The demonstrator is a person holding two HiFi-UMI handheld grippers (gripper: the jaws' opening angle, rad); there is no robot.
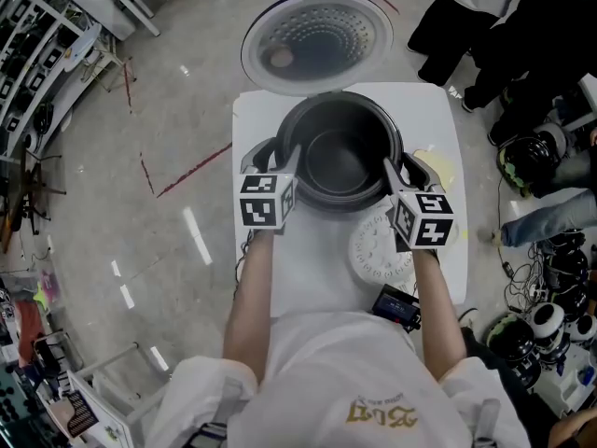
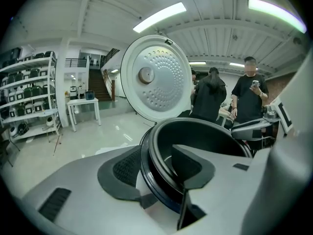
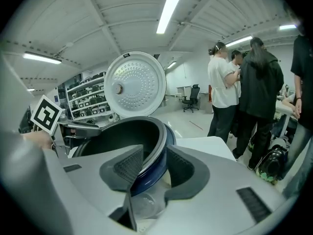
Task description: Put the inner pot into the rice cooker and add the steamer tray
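Straddling opposite sides of the pot, the left gripper and the right gripper each had one jaw inside the rim and one outside. Both pairs of jaws stood fairly wide. The rim ran between them, but a gap showed beside the pads, so neither gripper seemed to be clamping it.

The pot sat down inside the cooker, its rim about level with the cooker's mouth. Taking it at two facing points would have kept such a wide, round thing level on its way in. With the pot seated, loose jaws made sense as a way of letting go without tipping it.

The lid stood tipped right back behind the cooker, which left the whole opening free for loading from above.

The tray lay flat on the table, just in front of the cooker and partly under the right gripper. There it was close to hand for the second part of the task, which was not yet done.
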